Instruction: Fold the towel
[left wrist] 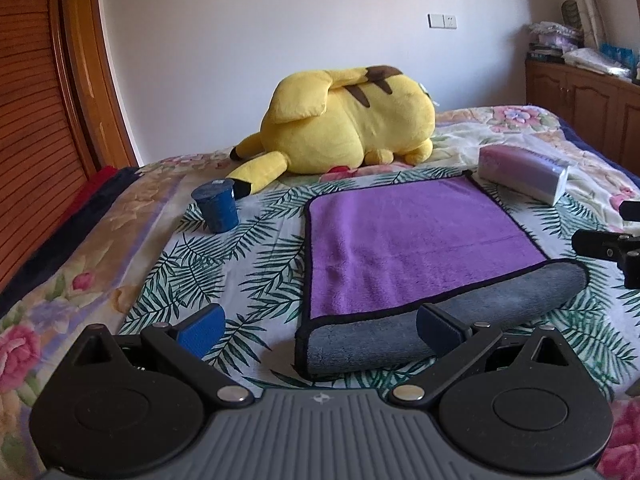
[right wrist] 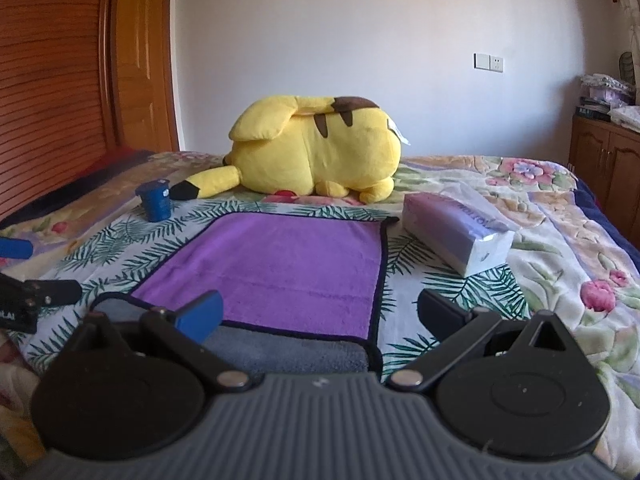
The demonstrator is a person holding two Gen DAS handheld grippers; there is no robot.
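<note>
A purple towel point(left wrist: 408, 240) with a black hem lies flat on the bed; its near edge is folded over, showing the grey underside point(left wrist: 440, 320). It also shows in the right wrist view point(right wrist: 288, 272), with the grey fold point(right wrist: 288, 352) nearest. My left gripper point(left wrist: 320, 326) is open and empty, its jaws spread over the fold's near left corner. My right gripper point(right wrist: 320, 314) is open and empty, jaws spread over the towel's near right part. The right gripper's tip shows in the left wrist view point(left wrist: 608, 244); the left gripper's tip shows in the right wrist view point(right wrist: 36, 296).
A yellow plush toy point(left wrist: 344, 128) lies behind the towel. A blue cup point(left wrist: 216, 208) stands to the towel's left. A tissue pack point(left wrist: 524, 172) lies at its far right corner. A wooden headboard point(left wrist: 36, 120) is at left, a wooden cabinet point(left wrist: 592, 96) at right.
</note>
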